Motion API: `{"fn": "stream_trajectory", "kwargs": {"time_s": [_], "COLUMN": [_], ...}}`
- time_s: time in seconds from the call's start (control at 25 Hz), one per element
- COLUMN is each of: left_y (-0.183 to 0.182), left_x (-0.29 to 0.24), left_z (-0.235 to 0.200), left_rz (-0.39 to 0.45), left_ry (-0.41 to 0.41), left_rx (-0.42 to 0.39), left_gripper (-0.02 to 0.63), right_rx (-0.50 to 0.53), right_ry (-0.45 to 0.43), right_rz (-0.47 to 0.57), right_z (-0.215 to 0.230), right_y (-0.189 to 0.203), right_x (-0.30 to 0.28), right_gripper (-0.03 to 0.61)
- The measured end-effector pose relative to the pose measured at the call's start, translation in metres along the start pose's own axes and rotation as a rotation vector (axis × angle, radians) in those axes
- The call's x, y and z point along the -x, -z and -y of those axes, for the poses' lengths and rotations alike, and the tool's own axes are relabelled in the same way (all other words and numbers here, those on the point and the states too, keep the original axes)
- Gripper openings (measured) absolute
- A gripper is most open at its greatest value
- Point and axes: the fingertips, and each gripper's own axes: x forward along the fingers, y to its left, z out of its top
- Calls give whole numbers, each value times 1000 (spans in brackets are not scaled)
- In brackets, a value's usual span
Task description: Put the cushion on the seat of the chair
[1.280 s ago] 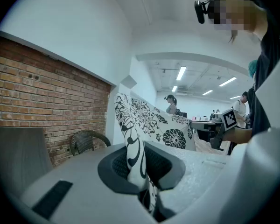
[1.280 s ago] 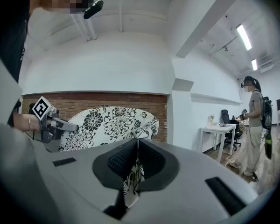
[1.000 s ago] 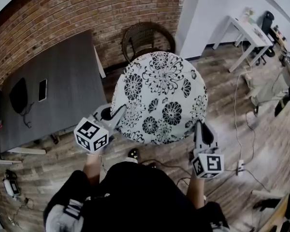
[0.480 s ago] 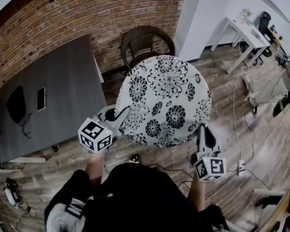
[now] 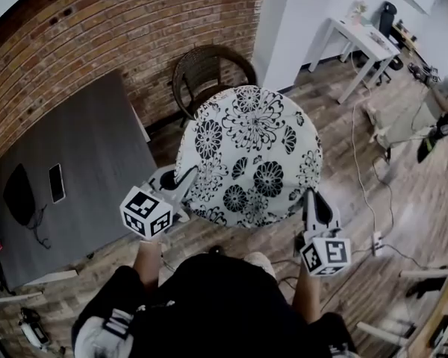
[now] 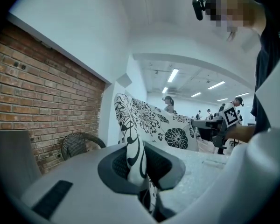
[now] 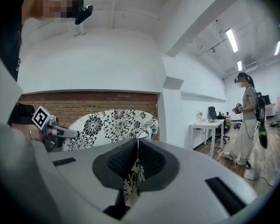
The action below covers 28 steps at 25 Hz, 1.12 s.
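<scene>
By the chair (image 5: pixel 209 69) | you hold cushion (image 5: pixel 248 155) aloft, L gripper (image 5: pixel 185 176) & R gripper (image 5: pixel 311 195) jaws clamped on its rim | risk: thin pinch slips, drops short.

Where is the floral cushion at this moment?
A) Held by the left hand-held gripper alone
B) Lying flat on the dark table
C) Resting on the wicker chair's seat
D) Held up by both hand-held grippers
D: the cushion is pinched at its near edge by the left hand-held gripper and the right hand-held gripper, short of the wicker chair.
</scene>
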Motion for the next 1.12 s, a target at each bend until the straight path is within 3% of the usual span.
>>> {"fn": "stream_trajectory", "kwargs": {"time_s": [0.4,0.8,1.0,1.12], "left_y": [15,21,19,32], "left_x": [-9,-10,-15,-29], "left_z": [-6,8,13,3], "left_rz": [0,9,-8,-17], "left_ry": [8,-101,-149,-198], "left_rx": [26,13,-39,-12], "left_gripper": [12,12,12,12], "right_rx": [-4,-29,-74,-78], "right_ry": [19,-82,-127,-175], "right_rz": [-3,32,60,34], "right_z": [8,31,42,54], "right_y": [8,15,25,35], "right_x": [-7,-34,-47,-80], "right_gripper": [9,9,9,9]}}
